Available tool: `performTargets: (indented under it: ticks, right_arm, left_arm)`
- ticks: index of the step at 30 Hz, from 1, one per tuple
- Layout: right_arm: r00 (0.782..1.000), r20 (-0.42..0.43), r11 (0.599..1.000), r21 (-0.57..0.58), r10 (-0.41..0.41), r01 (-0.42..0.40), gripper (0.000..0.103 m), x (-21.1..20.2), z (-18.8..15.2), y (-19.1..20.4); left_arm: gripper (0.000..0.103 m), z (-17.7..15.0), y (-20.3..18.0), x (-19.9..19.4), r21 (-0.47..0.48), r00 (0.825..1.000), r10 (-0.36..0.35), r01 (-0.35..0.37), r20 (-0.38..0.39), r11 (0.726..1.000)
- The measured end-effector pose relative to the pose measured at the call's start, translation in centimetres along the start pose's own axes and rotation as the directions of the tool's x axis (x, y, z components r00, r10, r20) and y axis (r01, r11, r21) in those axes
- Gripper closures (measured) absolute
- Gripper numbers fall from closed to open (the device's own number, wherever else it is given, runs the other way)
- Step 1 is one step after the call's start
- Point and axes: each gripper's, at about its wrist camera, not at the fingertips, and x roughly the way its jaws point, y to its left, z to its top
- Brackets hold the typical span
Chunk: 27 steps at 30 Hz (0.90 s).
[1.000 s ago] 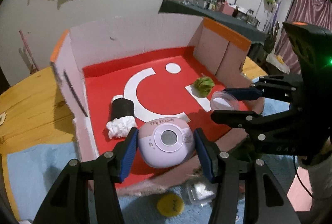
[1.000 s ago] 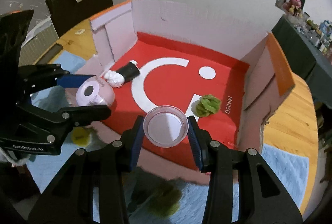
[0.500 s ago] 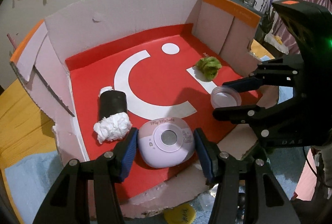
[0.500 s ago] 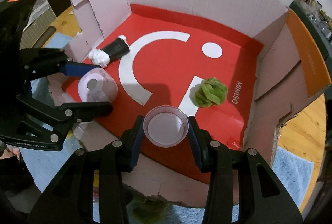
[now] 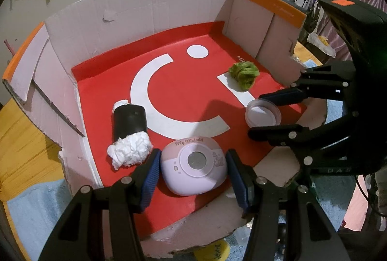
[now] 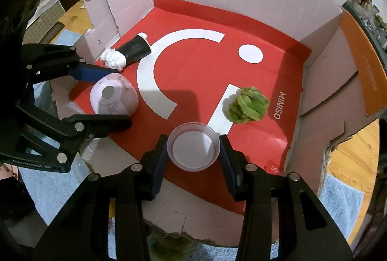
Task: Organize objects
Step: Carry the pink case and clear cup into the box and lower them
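left gripper (image 5: 193, 164): clamped on the lilac device (image 5: 194, 165), one blue pad against each side, at the near edge of the box floor.
lilac device: one; rounded pale-purple shell, grey round centre inside a white ring, "my melody" script on top.
right gripper (image 6: 193, 147): clamped on the clear cup (image 6: 193, 147), held at the near part of the red floor; whether the cup touches the floor cannot be told.
clear cup: one; small, round, transparent, open side up, nothing visible inside.
cardboard box (image 5: 145, 7): one; open-topped, pale walls, orange rim strips, torn near wall.
box floor (image 5: 183, 82): red sheet with a white arc, a white dot, a white bar and the word "miniso".
box contents, counted: four items: device, cup, black tube, green tuft.
black tube (image 5: 129, 119): one; lying on its side near the left wall, just beside the device, white crumpled paper (image 5: 129, 149) stuffed in its ends.
green tuft (image 5: 244, 73): one; fuzzy clump resting on the white bar, beyond the cup.
outside the box: yellow disc (image 5: 214, 252) on blue cloth, at the near wall.
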Motion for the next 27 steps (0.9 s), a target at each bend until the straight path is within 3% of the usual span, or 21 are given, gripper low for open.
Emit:
performTargets:
  ticks: [27]
  right_arm:
    - [1.0, -0.005, 1.0, 0.005, -0.004, 0.005, 0.058, -0.08, 0.27, 0.31]
  left_arm:
    - [0.047, 0.11, -0.15, -0.03, 0.01, 1.0, 0.001, -0.001, -0.005, 1.0]
